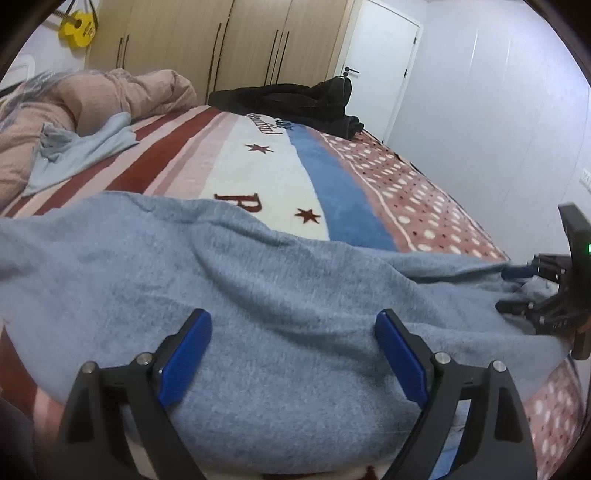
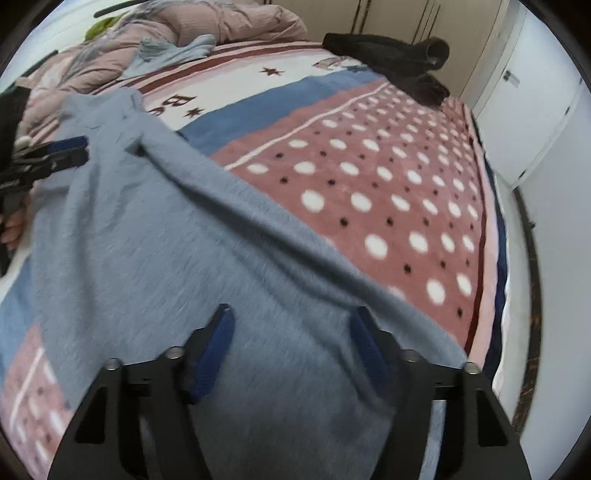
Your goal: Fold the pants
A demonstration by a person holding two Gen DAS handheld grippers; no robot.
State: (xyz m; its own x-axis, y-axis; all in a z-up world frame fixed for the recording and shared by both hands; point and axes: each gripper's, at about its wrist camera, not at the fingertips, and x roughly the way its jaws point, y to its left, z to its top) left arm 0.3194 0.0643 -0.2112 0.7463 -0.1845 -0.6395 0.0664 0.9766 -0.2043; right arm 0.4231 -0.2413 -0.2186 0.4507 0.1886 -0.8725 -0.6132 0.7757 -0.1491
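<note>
Your left claw (image 1: 293,356) and right claw (image 2: 291,354) both stand apart over the grey pants (image 1: 258,280), clamping nothing. Spread along the bed's (image 1: 424,206) near edge, they look soft, light, floppy; pinch a hem or waistband edge.

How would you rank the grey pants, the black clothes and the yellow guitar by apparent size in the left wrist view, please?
1. Grey pants, by far the largest, though also nearest the camera.
2. Black clothes, at the bed's far end.
3. Yellow guitar, smallest, partly cut off by the lens edge.
</note>
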